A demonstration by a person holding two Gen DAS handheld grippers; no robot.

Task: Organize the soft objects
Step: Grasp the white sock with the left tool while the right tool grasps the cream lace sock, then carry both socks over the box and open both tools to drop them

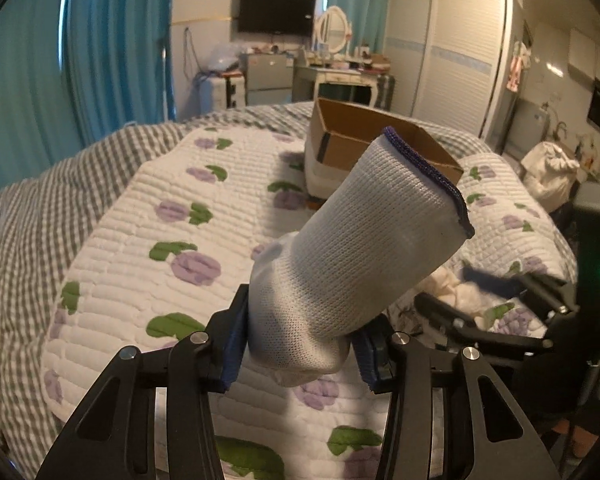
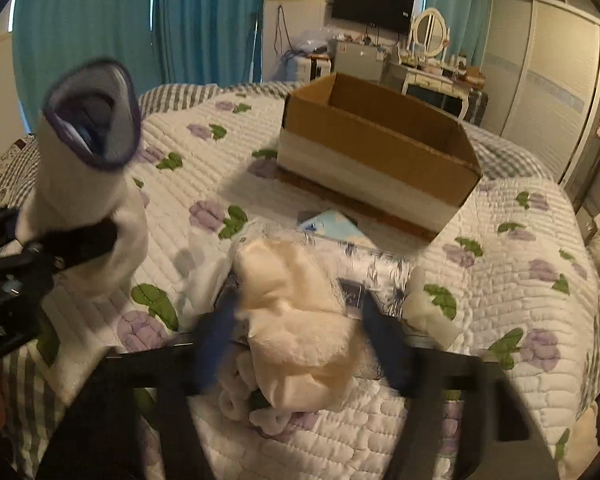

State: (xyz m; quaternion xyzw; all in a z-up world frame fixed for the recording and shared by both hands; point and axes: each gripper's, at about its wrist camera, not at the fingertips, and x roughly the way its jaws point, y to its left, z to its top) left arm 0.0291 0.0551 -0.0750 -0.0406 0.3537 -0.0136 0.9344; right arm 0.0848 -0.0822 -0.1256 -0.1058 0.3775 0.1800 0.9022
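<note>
My left gripper (image 1: pixel 296 344) is shut on a white knit sock (image 1: pixel 356 256) with a purple cuff, held up above the bed; the sock also shows in the right wrist view (image 2: pixel 88 168), its cuff open. My right gripper (image 2: pixel 300 336) is low over a pile of cream and white soft cloths (image 2: pixel 296 320) on the quilt, its blue fingers (image 2: pixel 216 344) on either side of the pile, blurred. An open cardboard box (image 2: pixel 380 152) stands on the bed beyond; it also shows in the left wrist view (image 1: pixel 340 140).
The bed has a white quilt with purple flowers (image 1: pixel 148 240) over a grey checked cover. A small white cloth (image 2: pixel 428 312) lies right of the pile. A flat blue item (image 2: pixel 332 224) lies before the box. Curtains, a dresser and a wardrobe stand behind.
</note>
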